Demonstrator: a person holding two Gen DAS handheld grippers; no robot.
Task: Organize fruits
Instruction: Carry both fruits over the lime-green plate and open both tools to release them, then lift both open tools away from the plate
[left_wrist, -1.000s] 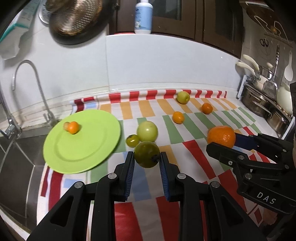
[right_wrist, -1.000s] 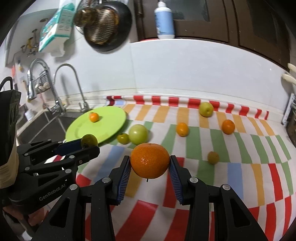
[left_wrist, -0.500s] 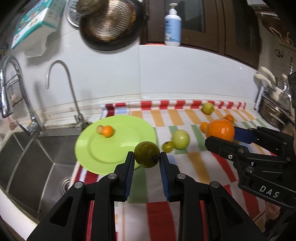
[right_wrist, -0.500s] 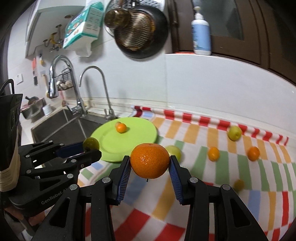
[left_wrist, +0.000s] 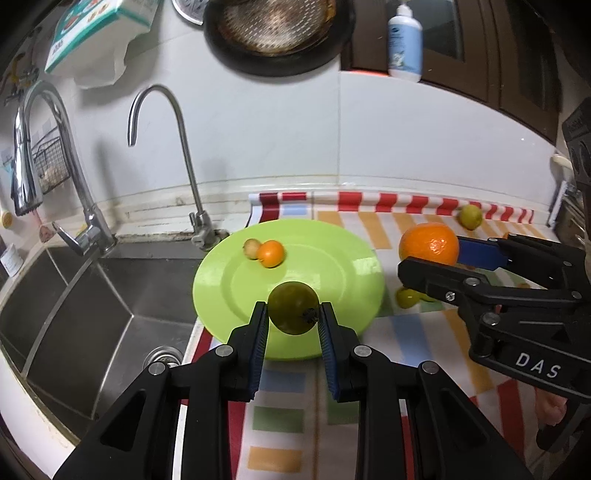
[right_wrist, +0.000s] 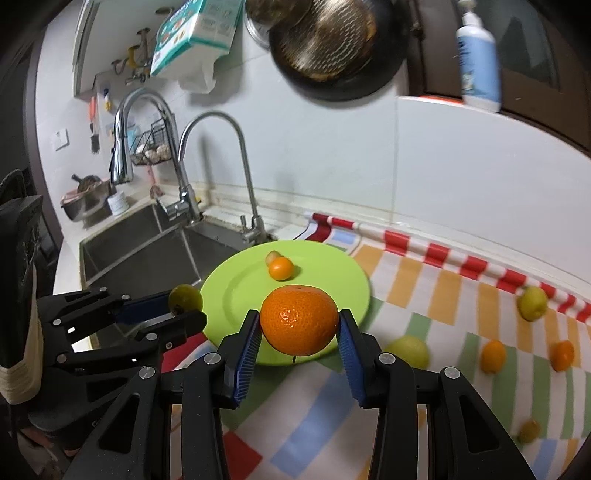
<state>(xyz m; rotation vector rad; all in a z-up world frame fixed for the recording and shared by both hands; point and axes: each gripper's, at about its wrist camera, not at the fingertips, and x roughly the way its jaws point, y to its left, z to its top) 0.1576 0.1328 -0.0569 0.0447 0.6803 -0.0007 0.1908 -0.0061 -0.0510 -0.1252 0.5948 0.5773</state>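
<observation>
**Two fruits held over the plate, ready to be set down**

A dark green fruit (left_wrist: 293, 312) is clamped between the blue pads of the left gripper (left_wrist: 293, 321), and a large orange (right_wrist: 299, 319) is clamped in the same way by the right gripper (right_wrist: 299, 332). Each fruit is pinched across its widest part, so that it is carried by the ribbed pads and cannot roll out. Both are held in the air above the near part of the green plate (left_wrist: 343, 273), which appears to be the collecting place for the task.

The plate is set on the striped cloth (left_wrist: 424, 332) just beside the sink (left_wrist: 74, 306), its left edge overhanging the basin slightly. Two fruits are already lying on it near the far rim: a small orange fruit (left_wrist: 270, 253) and, touching it, a smaller pale one (left_wrist: 252, 248). The centre and near half of the plate are left bare, which is presumably why the grippers are brought in from this side.

The two grippers are kept side by side but apart, the right one a little further right, so that neither load is knocked by the other. It is judged that a lowering and a release over the bare part of the plate are called for next.

More fruit is scattered on the cloth: a yellow-green one (right_wrist: 408, 350) close to the plate, another (right_wrist: 532, 302) by the wall, two small orange ones (right_wrist: 493, 356) and (right_wrist: 561, 355), and a dull one (right_wrist: 529, 431) nearer the front. The task is thus judged to be well short of done.
</observation>
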